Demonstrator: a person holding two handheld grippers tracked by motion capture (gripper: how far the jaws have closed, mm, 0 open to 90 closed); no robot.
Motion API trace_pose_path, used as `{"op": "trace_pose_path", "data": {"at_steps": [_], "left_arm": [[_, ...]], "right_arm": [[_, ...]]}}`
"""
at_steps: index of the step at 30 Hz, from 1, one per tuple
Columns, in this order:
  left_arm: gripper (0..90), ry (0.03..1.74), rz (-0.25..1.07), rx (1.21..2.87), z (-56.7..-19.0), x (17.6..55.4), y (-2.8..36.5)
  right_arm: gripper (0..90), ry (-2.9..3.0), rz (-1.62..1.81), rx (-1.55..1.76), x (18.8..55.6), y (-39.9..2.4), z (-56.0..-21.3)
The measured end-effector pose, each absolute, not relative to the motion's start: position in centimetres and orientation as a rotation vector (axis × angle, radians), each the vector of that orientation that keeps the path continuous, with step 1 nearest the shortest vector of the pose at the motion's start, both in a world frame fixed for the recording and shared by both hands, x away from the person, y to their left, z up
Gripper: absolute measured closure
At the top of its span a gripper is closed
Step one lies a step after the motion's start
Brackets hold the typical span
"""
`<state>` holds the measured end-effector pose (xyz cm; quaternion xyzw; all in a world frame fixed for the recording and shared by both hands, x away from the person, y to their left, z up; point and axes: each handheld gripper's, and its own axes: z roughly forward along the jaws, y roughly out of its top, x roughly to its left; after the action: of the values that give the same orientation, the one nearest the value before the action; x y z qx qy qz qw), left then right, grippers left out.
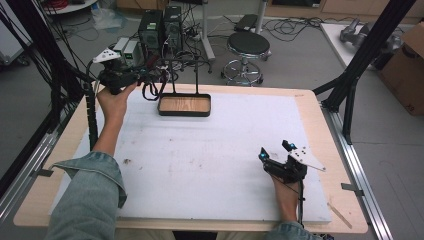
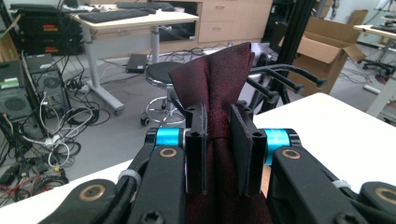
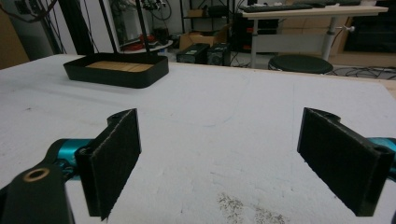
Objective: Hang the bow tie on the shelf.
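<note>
A dark red tie (image 2: 215, 79) is clamped between the jaws of my left gripper (image 2: 218, 135), its folded end sticking up past the pads. From above, the left gripper (image 1: 146, 75) is held in the air over the table's far left corner, and the tie (image 1: 150, 92) dangles in loops beneath it. Just to its right stands a black stand with a wood-bottomed tray base (image 1: 184, 114) and thin upright rods; the stand's arms (image 2: 289, 77) reach out beyond the tie. My right gripper (image 1: 274, 149) rests open on the white board at the near right, nothing between its jaws (image 3: 219, 154). The tray (image 3: 116, 77) lies far off.
A white foam board (image 1: 215, 160) covers most of the wooden table. Behind the far edge stand a round stool (image 1: 248, 45), computer towers (image 1: 160, 27) and tangled cables. Black frame posts (image 1: 367, 47) rise at the right, beside a cardboard box (image 1: 407, 65).
</note>
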<state>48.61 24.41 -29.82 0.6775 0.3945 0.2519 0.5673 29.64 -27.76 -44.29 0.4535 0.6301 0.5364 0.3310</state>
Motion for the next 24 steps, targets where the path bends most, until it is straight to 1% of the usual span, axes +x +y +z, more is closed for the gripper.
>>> {"op": "trace_pose_path", "data": {"at_steps": [11,14,24], "left_arm": [[76.0,1.033,0.599,1.546,-30.8,49.9,24.8],[76.0,1.047,0.623,1.559,-31.1,50.2,24.8],[75.6,1.073,0.623,1.607,-31.9,50.7,24.7]], "right_arm": [[12.7,1.651,1.406,1.179,29.7,-27.7,-44.3],[12.7,1.651,1.405,1.172,29.7,-27.7,-44.3],[12.7,1.657,1.404,1.178,29.7,-27.7,-44.3]]}}
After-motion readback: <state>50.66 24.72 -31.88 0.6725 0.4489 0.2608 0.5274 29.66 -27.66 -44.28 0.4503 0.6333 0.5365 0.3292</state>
